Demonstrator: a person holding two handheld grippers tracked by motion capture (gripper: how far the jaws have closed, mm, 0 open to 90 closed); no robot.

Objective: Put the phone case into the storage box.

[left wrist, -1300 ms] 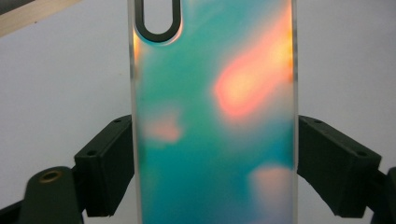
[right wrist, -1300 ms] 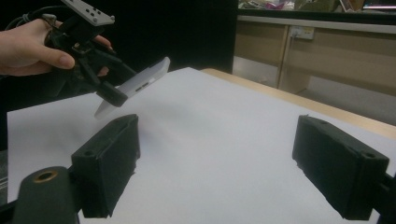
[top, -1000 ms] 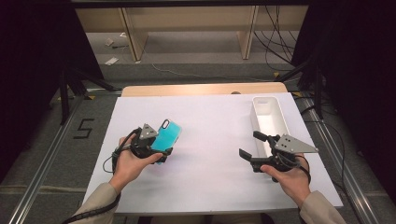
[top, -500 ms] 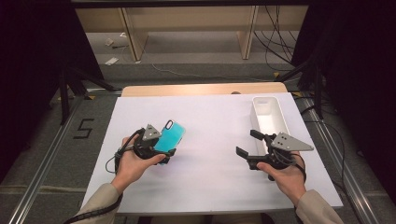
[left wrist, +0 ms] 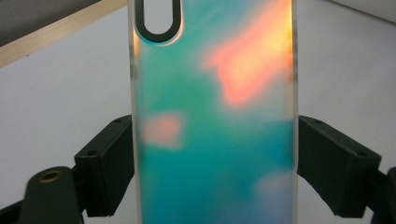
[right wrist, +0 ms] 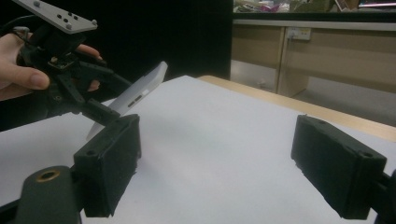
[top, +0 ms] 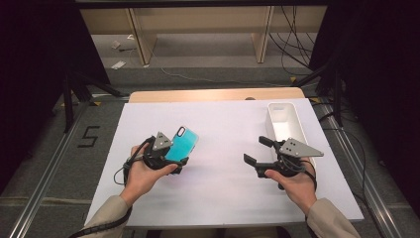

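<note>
Two grippers: mid-frame, high view
Left gripper [top: 173, 159]: jaws clamped on teal phone case [top: 182, 144] — tilted up
Right gripper [top: 258, 150]: jaws wide apart — holding nothing, beside white tray [top: 275, 130]

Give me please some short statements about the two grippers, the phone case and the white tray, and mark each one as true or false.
1. The left gripper holds the phone case between its jaws. True.
2. The phone case lies flat on the table. False: seen in the right gripper view, it is lifted and tilted, its far end raised.
3. The right gripper is shut on the white tray. False: its jaws stand open with nothing between them, and the tray is behind it.
4. The white tray stands at the far right of the table. True.
5. The phone case is plain black. False: it is iridescent teal with orange reflections.
</note>
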